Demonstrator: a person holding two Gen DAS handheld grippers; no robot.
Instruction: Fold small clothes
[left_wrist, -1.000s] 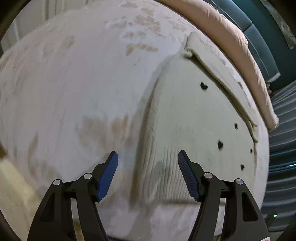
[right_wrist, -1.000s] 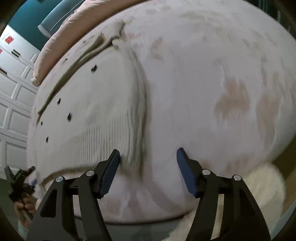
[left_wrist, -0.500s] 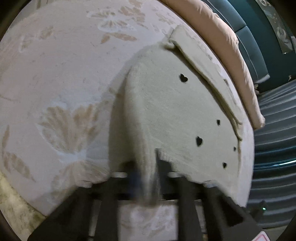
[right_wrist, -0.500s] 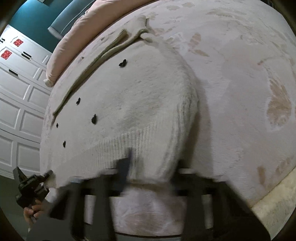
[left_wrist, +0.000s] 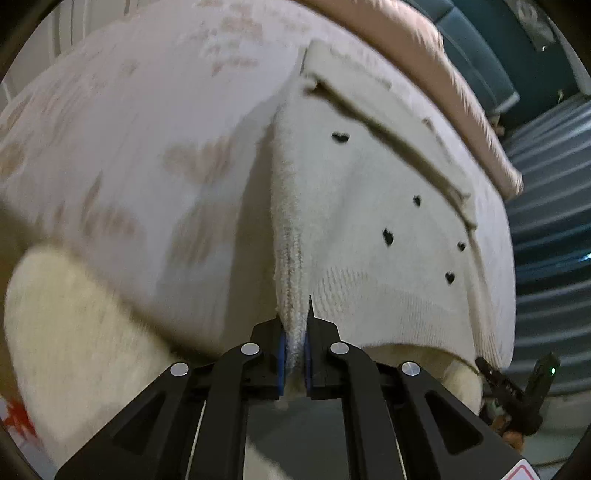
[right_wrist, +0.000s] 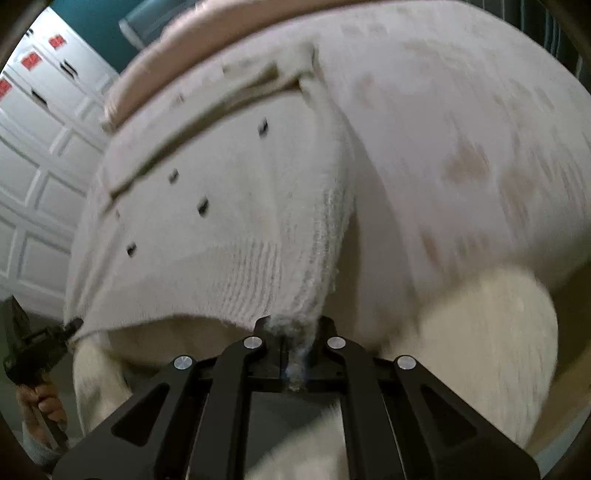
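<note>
A cream knitted sweater (left_wrist: 369, 221) with small black hearts lies on the bed, a sleeve (left_wrist: 388, 122) folded across its far part. My left gripper (left_wrist: 295, 321) is shut on the ribbed hem corner at the sweater's left side, which hangs lifted as a ridge. In the right wrist view the same sweater (right_wrist: 221, 206) rises to my right gripper (right_wrist: 291, 325), whose jaws are closing and press on the other hem corner. The hem sags between the two grips, off the bed's near edge. Each view shows the other gripper small at its lower edge: the right (left_wrist: 517, 387), the left (right_wrist: 33, 347).
A pale bedspread (left_wrist: 147, 129) with faded tan flowers covers the bed. A pink rolled blanket (left_wrist: 443, 74) lies along the far edge before a teal headboard (left_wrist: 480, 55). A cream fluffy rug (left_wrist: 74, 332) sits below the near edge. White panelled doors (right_wrist: 37, 166) stand beside the bed.
Both grippers went from open over the hem to shut on its corners. They then drew back and up, lifting the sweater's near edge off the bedspread.
</note>
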